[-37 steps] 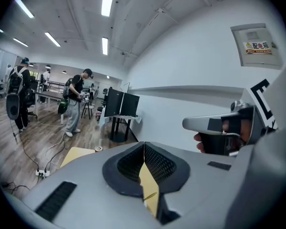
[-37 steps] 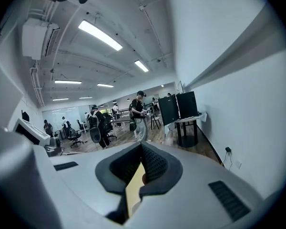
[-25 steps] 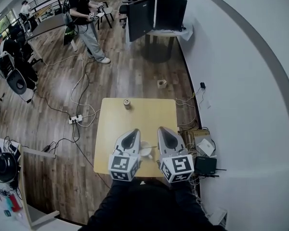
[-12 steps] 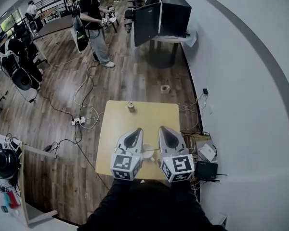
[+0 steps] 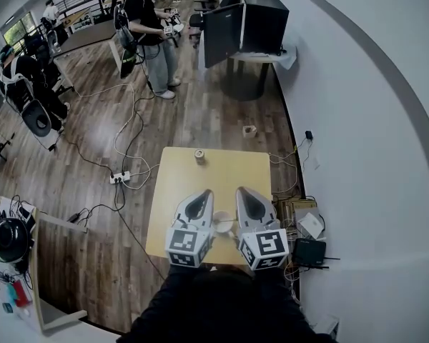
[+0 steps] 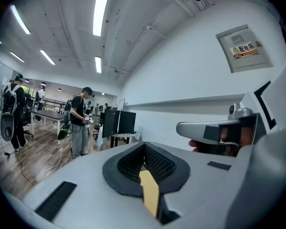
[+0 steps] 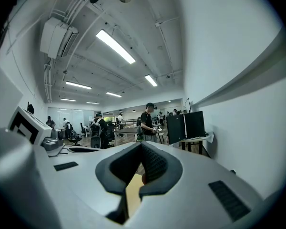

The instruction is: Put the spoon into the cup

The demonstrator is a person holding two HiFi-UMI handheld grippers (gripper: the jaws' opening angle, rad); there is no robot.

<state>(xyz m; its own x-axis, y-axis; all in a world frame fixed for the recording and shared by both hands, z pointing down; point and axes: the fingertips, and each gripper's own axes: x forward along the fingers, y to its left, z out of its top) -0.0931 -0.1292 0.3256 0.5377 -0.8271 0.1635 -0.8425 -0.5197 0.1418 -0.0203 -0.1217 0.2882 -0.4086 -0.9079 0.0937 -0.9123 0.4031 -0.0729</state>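
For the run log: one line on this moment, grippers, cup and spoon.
left gripper: fingers shut | right gripper: fingers shut | white cup: on table, between grippers | spoon: not made out

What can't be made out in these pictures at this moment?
- The spoon: seen in no view; in the head view the left gripper and right gripper cover the near table.
- White item between them: head view, too small, partly covered.
- Small object at the far edge: head view, too small to name.
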